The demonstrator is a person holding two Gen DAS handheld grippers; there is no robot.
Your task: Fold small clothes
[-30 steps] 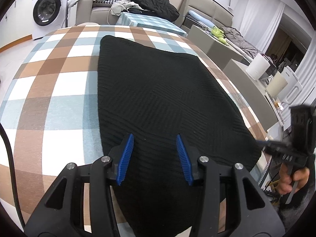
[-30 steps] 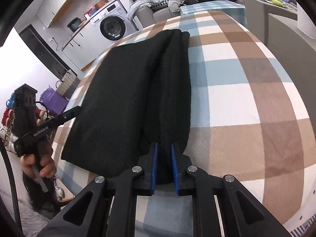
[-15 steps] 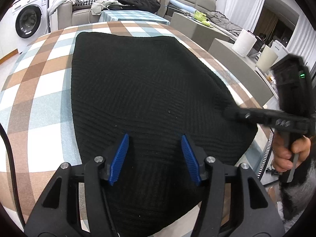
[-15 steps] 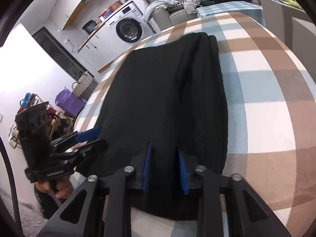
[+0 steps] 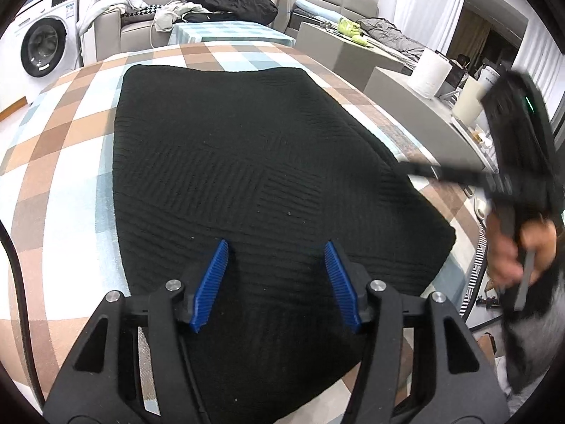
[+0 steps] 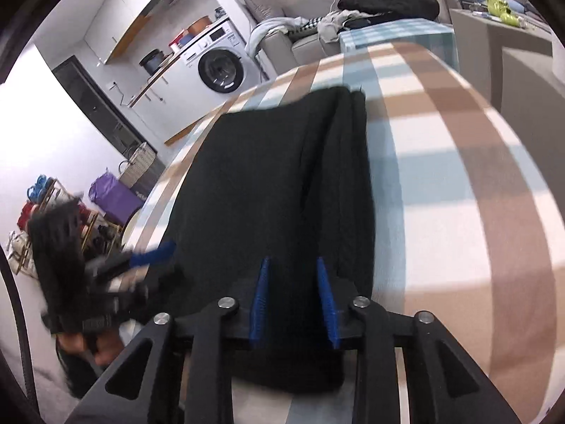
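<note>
Now black knit garment flat on checked tabletop; left gripper wide apart above it, right gripper parted, nothing clamped.

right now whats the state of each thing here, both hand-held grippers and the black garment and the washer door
left hand-held gripper: open, blue pads spread wide, nothing between them
right hand-held gripper: open, jaws part-way apart over the garment's near edge, motion-blurred in the left wrist view
black knit garment: folded, lying flat on the table, layered edge along its right side
checked tablecloth: spread flat under the garment
washing machine: door closed
</note>
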